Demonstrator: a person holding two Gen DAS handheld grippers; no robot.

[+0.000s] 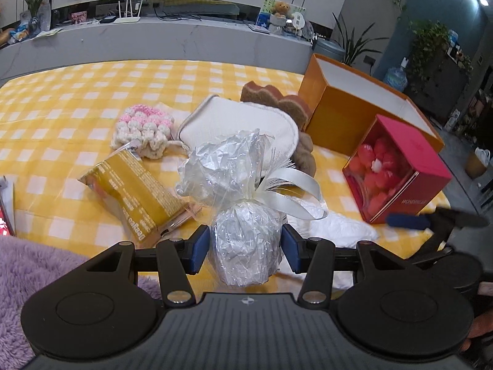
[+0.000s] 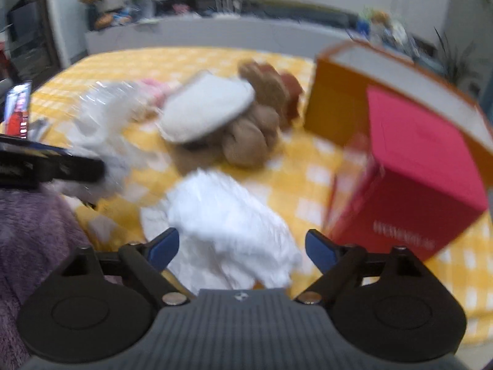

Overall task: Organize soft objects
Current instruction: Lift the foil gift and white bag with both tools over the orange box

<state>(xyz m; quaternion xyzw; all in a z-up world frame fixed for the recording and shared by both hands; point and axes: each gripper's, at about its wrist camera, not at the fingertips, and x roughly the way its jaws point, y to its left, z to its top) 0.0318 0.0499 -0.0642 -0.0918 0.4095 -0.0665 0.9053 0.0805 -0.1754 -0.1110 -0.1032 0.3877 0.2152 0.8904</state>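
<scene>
My left gripper [image 1: 245,244] is shut on a cellophane-wrapped white bundle [image 1: 246,243] tied with a cream ribbon, held just above the yellow checked table [image 1: 61,108]. Behind it lie a cream slipper [image 1: 243,126], a pink and white crochet piece [image 1: 143,129], a brown plush [image 1: 305,154] and a brown scalloped sponge [image 1: 277,98]. My right gripper [image 2: 242,248] is open over a white fluffy cloth [image 2: 228,231], its fingers on either side; the view is blurred. The slipper [image 2: 206,111] and brown plush [image 2: 249,138] lie beyond. The left gripper's finger [image 2: 61,166] shows at the left.
An open orange box [image 1: 348,114] stands at the right with a pink box [image 1: 397,166] of red items in front of it. A yellow packet [image 1: 138,194] lies at the left. A purple fleece [image 1: 37,271] covers the near left edge.
</scene>
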